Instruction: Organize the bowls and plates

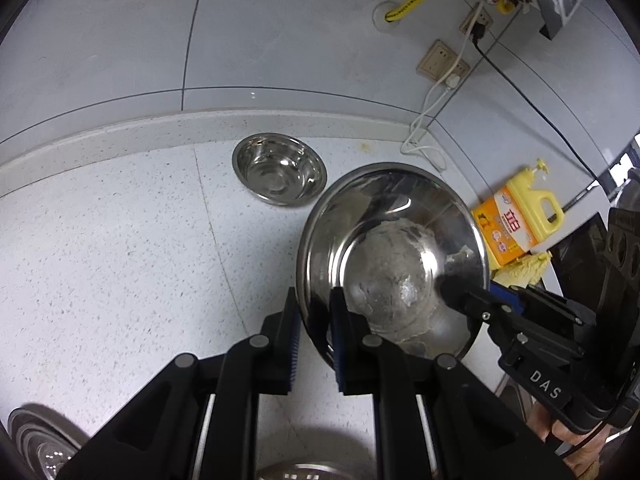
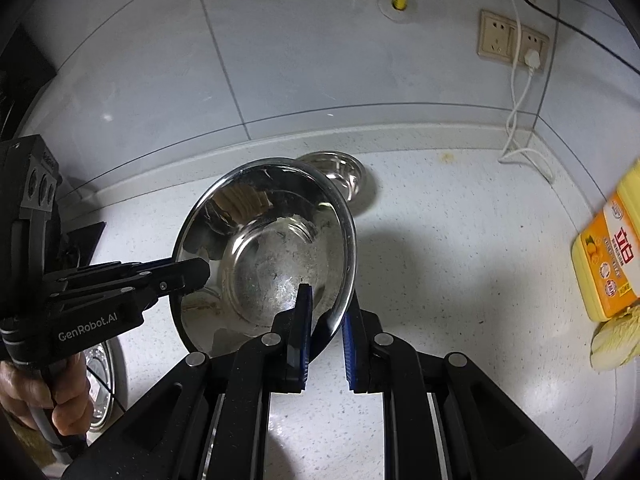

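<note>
Your two grippers hold one large stainless-steel bowl (image 1: pixel 394 256) tilted above the speckled tabletop (image 1: pixel 120 264).
Left gripper (image 1: pixel 314 304) and right gripper (image 2: pixel 326 300) jaws each clamp its rim; a smaller steel bowl (image 1: pixel 279 168) sits behind.

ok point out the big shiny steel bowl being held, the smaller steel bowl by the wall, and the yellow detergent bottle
big shiny steel bowl (image 1: pixel 384 272): left wrist view, inner base.
smaller steel bowl (image 1: pixel 278 168): left wrist view, inside bottom.
yellow detergent bottle (image 1: pixel 516 220): left wrist view, front label.
</note>
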### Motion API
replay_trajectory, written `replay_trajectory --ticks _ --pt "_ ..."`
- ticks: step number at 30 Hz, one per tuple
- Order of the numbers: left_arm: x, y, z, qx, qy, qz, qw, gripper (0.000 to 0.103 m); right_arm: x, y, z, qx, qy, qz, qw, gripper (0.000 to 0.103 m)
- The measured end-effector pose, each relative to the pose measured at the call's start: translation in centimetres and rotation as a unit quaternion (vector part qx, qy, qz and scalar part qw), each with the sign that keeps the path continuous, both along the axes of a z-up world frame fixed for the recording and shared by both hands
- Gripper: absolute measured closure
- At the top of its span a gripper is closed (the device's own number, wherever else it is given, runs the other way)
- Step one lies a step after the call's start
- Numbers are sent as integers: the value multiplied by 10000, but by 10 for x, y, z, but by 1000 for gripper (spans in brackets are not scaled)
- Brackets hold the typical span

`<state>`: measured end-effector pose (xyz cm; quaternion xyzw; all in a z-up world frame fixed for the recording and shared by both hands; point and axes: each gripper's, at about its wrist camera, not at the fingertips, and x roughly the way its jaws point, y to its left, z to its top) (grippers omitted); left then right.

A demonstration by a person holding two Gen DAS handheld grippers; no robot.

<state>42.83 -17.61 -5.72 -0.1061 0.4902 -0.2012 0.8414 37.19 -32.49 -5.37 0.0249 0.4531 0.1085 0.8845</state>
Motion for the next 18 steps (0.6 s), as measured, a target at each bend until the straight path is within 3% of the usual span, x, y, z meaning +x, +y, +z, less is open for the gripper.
replay_trajectory --ticks 18 --pt "-95 35 23 -219 161 -622 9977 90 -104 33 29 -363 -95 80 9993 90"
